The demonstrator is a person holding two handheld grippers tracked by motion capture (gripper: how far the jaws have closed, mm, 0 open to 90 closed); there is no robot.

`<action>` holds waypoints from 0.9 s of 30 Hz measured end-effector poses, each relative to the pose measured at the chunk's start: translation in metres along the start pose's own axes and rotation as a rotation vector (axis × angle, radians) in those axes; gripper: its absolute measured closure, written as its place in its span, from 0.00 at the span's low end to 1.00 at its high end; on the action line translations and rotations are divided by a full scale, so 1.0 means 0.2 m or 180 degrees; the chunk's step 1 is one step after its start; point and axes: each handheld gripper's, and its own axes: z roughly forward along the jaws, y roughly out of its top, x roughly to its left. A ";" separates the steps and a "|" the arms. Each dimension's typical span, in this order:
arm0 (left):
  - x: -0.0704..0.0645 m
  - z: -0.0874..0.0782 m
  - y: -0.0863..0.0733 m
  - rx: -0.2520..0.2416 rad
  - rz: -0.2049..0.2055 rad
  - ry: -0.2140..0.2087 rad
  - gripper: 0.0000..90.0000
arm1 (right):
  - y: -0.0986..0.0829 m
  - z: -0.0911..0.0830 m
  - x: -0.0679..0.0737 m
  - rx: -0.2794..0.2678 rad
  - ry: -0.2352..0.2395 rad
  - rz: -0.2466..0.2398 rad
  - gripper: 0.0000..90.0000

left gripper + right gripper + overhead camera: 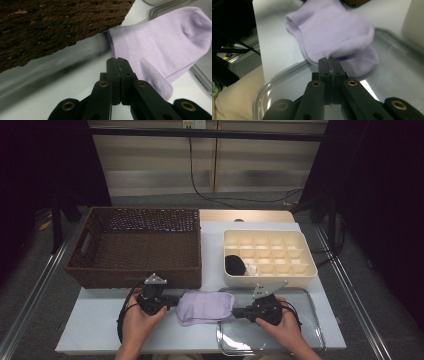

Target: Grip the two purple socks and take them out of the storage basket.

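A lavender sock lies flat on the white table between my two grippers, its right end over the rim of a clear tray. My left gripper is shut at the sock's left end. In the left gripper view, the closed tips meet the cuff edge of the sock. My right gripper is shut at the other end. Seen from the right gripper view, its tips pinch bunched fabric of the sock above the tray.
A brown wicker basket stands just behind the left gripper, close in the left gripper view. At the back right, a cream compartment box holds a rolled black sock and a small white item. The table's front edge is near.
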 end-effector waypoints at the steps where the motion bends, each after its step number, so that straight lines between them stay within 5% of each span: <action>1: 0.00 0.00 0.00 0.0000 0.0000 0.0000 0.96 | 0.00 0.00 0.00 0.0020 0.0003 -0.0008 0.99; 6: -0.01 0.00 0.01 -0.0044 0.0016 -0.0033 0.93 | 0.01 -0.03 -0.01 -0.0086 -0.0065 -0.0029 0.91; 9: -0.02 -0.01 0.01 -0.0053 0.0048 -0.0027 0.93 | 0.04 -0.09 -0.08 -0.0254 -0.0349 0.0005 0.88; 12: -0.03 0.00 0.01 -0.0019 0.0050 -0.0049 0.94 | 0.06 -0.05 -0.13 -0.0134 -0.0439 0.0030 0.90; 27: -0.04 0.06 0.00 0.0102 0.0092 -0.0052 0.95 | 0.13 0.11 -0.07 -0.0114 -0.0246 -0.0062 0.86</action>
